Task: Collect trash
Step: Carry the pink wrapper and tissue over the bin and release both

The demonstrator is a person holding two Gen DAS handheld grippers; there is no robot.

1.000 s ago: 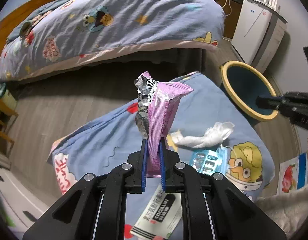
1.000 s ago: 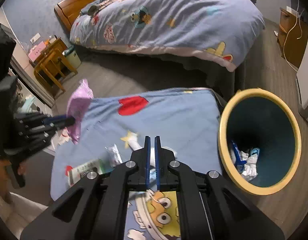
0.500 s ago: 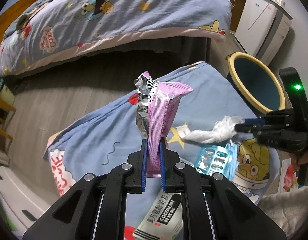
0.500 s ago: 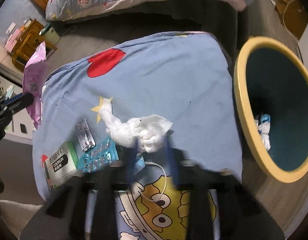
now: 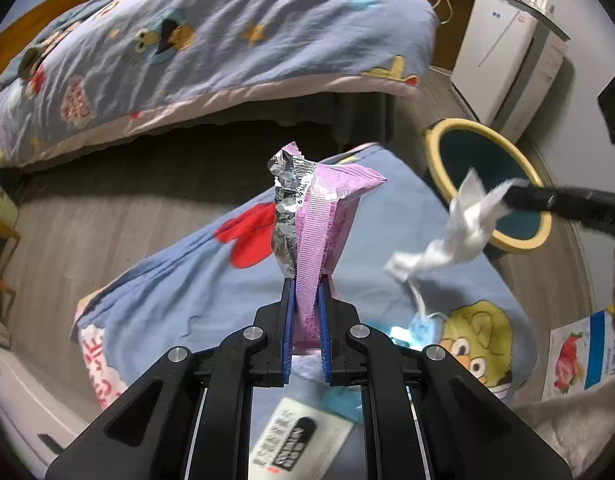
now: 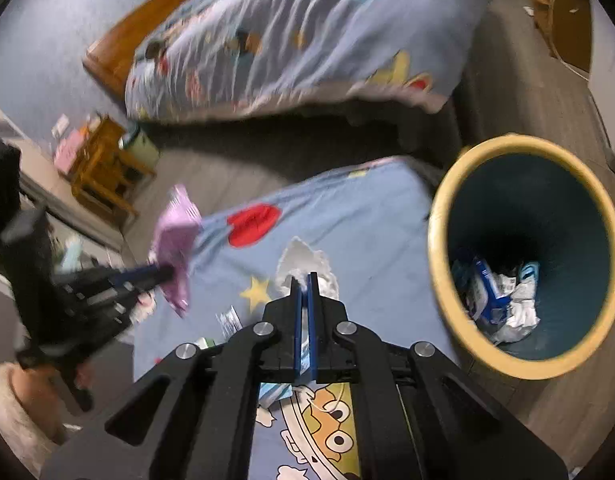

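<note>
Over the cartoon-print blue cloth [image 5: 179, 292] we now carry the white tissue [image 5: 459, 232] in the air: half a second ago it lay on the cloth, and our right gripper [image 6: 306, 280] has since pinched one end and lifted it toward the bin [image 6: 439, 216], which already holds rubbish. That leaves only the drop for this piece. Our left gripper [image 5: 306, 284] stays pressed on the pink wrapper [image 5: 327, 216], still to be binned. The tissue is soft, twisted and trailing; the wrapper is crinkly film with a foil lining and a ribbed seal. A flat medicine box [image 5: 303, 444] remains on the cloth.
</note>
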